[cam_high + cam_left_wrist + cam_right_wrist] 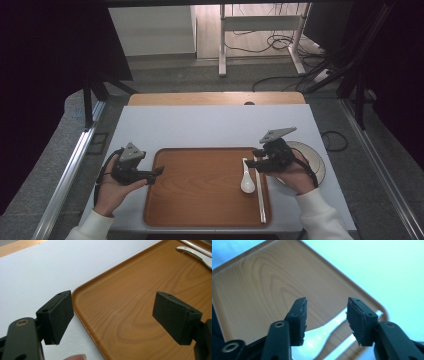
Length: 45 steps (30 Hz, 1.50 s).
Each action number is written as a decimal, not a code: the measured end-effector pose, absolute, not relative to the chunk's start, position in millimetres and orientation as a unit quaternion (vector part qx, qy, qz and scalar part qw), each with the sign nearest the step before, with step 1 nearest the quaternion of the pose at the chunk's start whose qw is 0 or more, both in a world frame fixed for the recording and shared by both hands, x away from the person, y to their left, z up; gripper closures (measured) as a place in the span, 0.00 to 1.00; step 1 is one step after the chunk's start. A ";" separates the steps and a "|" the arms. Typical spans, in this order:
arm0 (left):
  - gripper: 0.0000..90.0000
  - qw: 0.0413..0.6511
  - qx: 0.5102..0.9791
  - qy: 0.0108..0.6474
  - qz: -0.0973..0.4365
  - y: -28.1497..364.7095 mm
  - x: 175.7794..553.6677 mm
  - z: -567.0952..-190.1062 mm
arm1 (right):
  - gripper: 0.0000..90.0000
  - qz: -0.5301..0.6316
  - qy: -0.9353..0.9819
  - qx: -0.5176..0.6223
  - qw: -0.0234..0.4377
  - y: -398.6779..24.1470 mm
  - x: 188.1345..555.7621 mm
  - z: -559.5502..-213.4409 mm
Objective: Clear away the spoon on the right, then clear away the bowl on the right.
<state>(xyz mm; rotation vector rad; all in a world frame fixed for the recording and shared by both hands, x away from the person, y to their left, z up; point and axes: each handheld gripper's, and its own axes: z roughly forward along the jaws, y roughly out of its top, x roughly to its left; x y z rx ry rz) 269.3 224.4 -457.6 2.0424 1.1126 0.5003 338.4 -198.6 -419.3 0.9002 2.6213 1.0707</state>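
Note:
A brown wood-grain tray (200, 185) lies on a white mat. Near its right side lies a white spoon (247, 180), with a pale pair of chopsticks (260, 195) along the right rim. My right gripper (252, 157) hovers over the spoon's handle end; in the right gripper view it (327, 315) stands open above the spoon (319, 336), nothing between the pads. At the tray's left edge my left gripper (159, 171) is held still and open (113, 317), straddling the tray's corner rim (82, 290) without touching it. The spoon (197, 253) shows far off.
A grey plate (314, 157) sits on the white mat (210, 125) right of the tray, partly under my right hand. A wooden tabletop strip (215, 98) runs behind the mat. Metal rails flank the table; a desk frame and cables stand beyond.

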 end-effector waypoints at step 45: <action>0.18 0.369 0.797 0.436 0.196 223.8 269.7 -460.2 | 0.50 0.241 0.812 0.497 0.187 -327.8 367.3 -420.4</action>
